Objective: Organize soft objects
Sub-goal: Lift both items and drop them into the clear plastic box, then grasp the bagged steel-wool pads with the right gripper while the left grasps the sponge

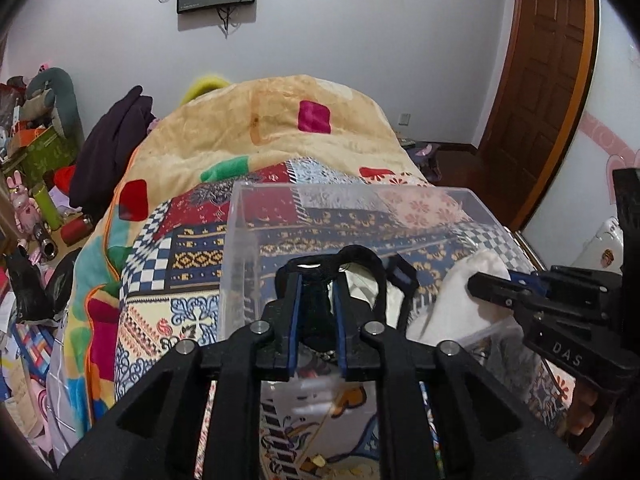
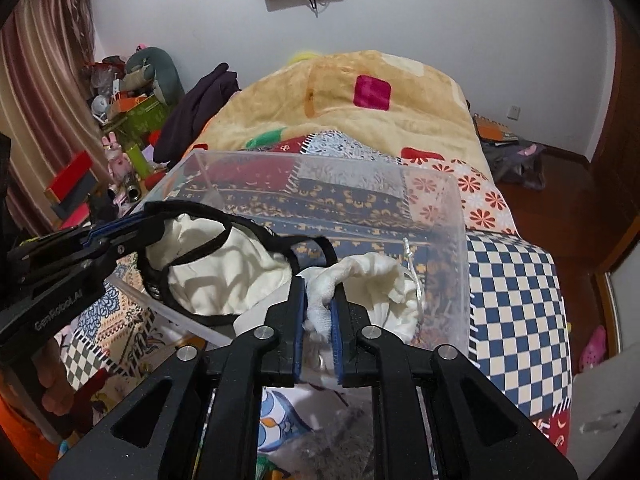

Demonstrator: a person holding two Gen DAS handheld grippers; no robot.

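Left gripper [image 1: 316, 280]: clamped on black-trimmed cream garment [image 2: 224, 276] | right gripper [image 2: 319, 300]: pinching white gauzy cloth [image 2: 360, 272] | both over clear plastic bin [image 2: 440, 208], patchwork quilt [image 2: 516, 280] beneath.

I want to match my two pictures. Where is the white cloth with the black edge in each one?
Left wrist view: the white cloth with the black edge is low in the middle, its black edge pinched in the left tongs.
Right wrist view: it sits left of the middle, held by the left tongs.
Shared landmark: the clear plastic box on the bed.
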